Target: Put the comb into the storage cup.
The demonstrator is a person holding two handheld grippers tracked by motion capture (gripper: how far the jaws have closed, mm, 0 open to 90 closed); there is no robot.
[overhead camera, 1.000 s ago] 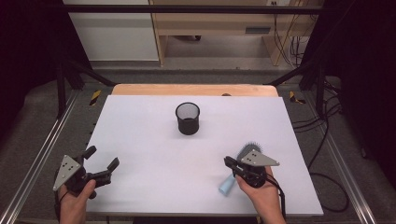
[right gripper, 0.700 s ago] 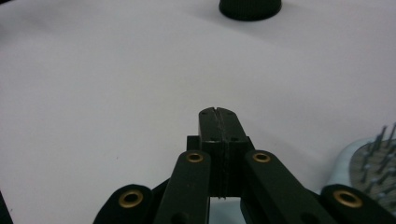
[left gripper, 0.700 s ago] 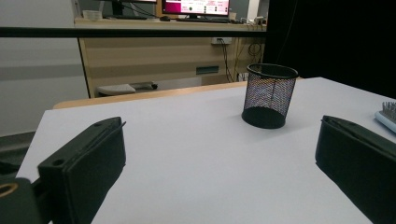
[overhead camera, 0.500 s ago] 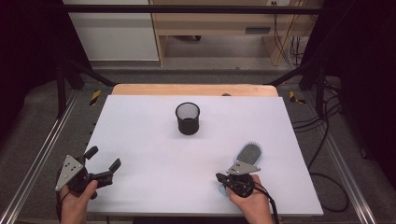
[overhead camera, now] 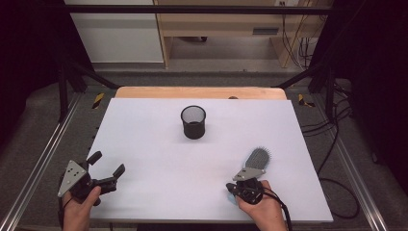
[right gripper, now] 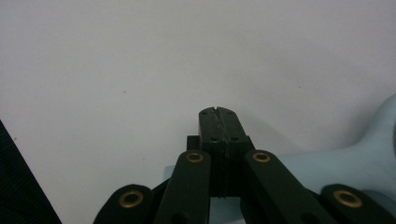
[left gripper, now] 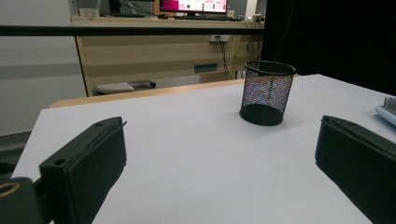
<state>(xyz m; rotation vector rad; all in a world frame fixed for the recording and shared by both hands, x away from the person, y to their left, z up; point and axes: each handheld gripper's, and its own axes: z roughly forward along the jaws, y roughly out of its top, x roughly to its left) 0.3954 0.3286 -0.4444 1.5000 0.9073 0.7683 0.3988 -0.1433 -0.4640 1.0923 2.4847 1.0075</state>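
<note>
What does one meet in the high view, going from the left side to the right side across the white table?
Left hand-held gripper → black mesh pen cup → right hand-held gripper, shut with the light blue hairbrush's handle under it.

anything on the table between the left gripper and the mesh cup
No, that stretch of white table is bare in the high view, from the open left gripper to the mesh cup; the left gripper view agrees.
</note>
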